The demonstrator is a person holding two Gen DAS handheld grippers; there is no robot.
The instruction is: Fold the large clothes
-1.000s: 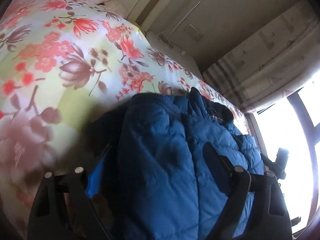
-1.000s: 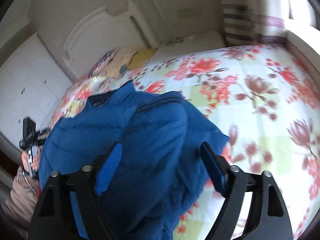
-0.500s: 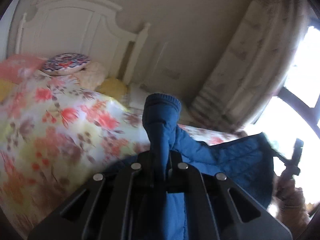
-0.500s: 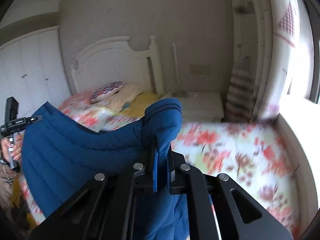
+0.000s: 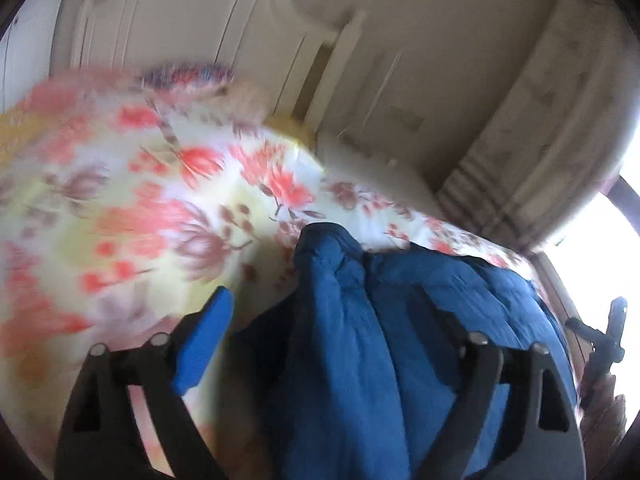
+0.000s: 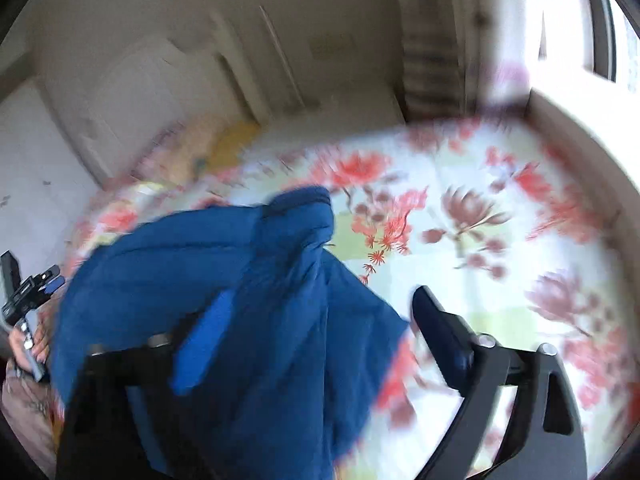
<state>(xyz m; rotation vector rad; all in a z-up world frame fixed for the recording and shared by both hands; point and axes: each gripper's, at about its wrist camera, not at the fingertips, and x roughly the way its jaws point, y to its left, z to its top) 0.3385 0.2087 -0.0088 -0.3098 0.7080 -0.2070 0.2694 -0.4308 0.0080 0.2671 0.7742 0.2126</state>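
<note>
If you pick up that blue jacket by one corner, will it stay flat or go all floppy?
Probably floppy: the blue jacket lies in soft humps and folds on the flowery bedspread, holding no stiff shape. It looks puffy and quilted, so likely light for its size. The smooth fabric might slide between the open left gripper fingers.

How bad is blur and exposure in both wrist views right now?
Left wrist view: the floral bedspread and headboard are smeared by motion, the window at right is blown out white, and the blue jacket is fairly readable. Right wrist view: blur is heavier overall, the bedspread streaks toward the rim, there is glare at the upper right window, and the jacket edges are soft.
</note>
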